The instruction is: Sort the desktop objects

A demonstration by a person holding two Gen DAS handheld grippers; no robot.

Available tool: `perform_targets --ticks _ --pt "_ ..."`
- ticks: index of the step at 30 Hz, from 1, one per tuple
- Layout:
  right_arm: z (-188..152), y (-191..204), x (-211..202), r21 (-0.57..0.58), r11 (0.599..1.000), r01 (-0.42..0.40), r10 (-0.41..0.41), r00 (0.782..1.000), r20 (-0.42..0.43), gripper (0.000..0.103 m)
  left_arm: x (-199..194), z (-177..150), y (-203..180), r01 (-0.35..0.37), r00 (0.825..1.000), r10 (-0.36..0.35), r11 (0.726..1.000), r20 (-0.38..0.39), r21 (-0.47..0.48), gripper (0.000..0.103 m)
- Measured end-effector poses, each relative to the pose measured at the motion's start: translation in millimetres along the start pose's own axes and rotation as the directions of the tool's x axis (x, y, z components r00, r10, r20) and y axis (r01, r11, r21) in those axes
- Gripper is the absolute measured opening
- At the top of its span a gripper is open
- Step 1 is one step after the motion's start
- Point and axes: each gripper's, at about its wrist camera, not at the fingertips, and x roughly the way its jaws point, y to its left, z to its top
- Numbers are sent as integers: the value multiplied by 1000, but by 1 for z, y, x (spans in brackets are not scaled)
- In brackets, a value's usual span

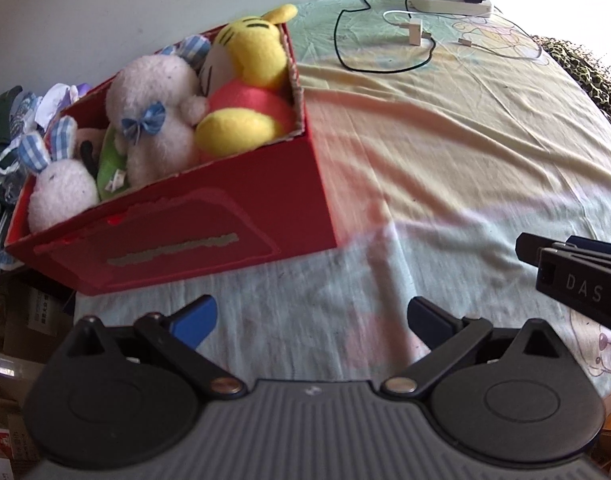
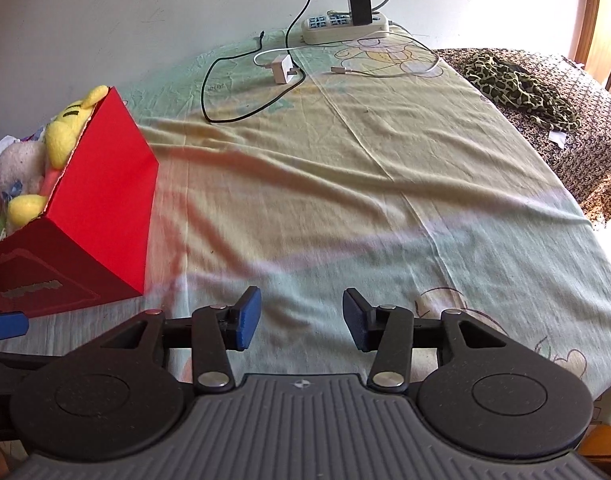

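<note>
Red box (image 1: 209,216) of plush toys (image 1: 153,120), left of both empty, parted grippers (image 2: 301,320)

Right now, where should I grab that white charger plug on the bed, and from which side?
Grip the white charger plug across its flat block sides, coming from above. Its prongs stick out toward the right and its white cable leaves on the left, so avoid those ends.

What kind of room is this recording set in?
Probably a bedroom: a cartoon-print sheet covers a bed-like surface, a red box holds plush toys, and a power strip lies by the wall.
</note>
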Motion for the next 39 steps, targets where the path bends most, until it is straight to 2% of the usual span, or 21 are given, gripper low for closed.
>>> perform_targets --ticks 5,23,32,39 --pt "-4 13 6 -24 1000 -19 19 1000 -19 49 4 -6 13 -46 999 46 999 -24 -1 103" --pt "-19 115 -6 -103 994 -42 43 999 2 50 2 -25 118 -50 999 49 996 -21 -68 103" --pt "-16 152 -21 -90 995 -50 55 997 59 51 -18 -21 168 -43 997 49 994 60 -103 103" --pt "-16 175 -33 -82 995 -53 62 992 111 56 -24 -17 187 -23 995 34 994 98 -111 103"
